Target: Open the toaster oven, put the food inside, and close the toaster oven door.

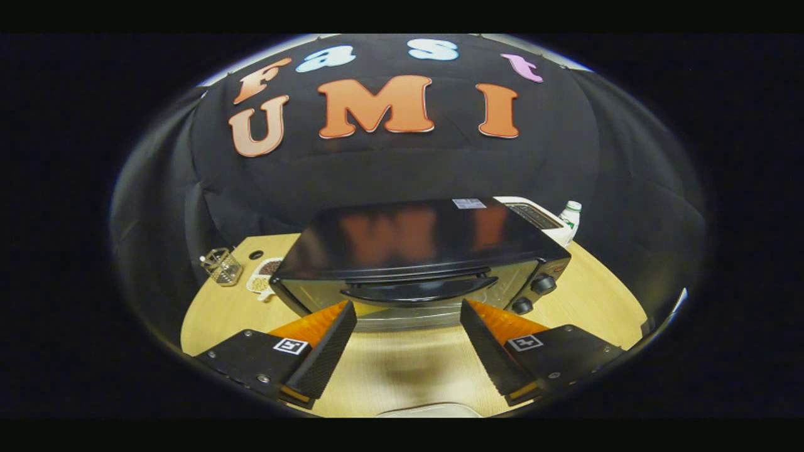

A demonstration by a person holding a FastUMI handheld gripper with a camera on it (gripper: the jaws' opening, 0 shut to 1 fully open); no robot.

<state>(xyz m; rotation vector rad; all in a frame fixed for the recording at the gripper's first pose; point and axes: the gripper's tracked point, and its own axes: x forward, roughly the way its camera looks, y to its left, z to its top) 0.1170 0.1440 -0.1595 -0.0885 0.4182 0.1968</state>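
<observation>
The tongs point(408, 314) stand wide open in the lower middle of the frame, with nothing between the two fingers. Just ahead of the fingers, in the centre of the frame, sits a black toaster oven point(421, 257) on a light wooden surface point(408, 370). Its door is closed, and the long dark handle point(419, 289) runs across the front. Two round knobs point(534, 294) are on the right part of its front. At the left of the oven there is a small clear container point(222, 266) and a white dish point(264, 276) holding something brown. Behind the oven, at its right, stand a white appliance point(537, 216) and a white bottle point(570, 216). A pale object point(430, 411) lies at the bottom edge.
</observation>
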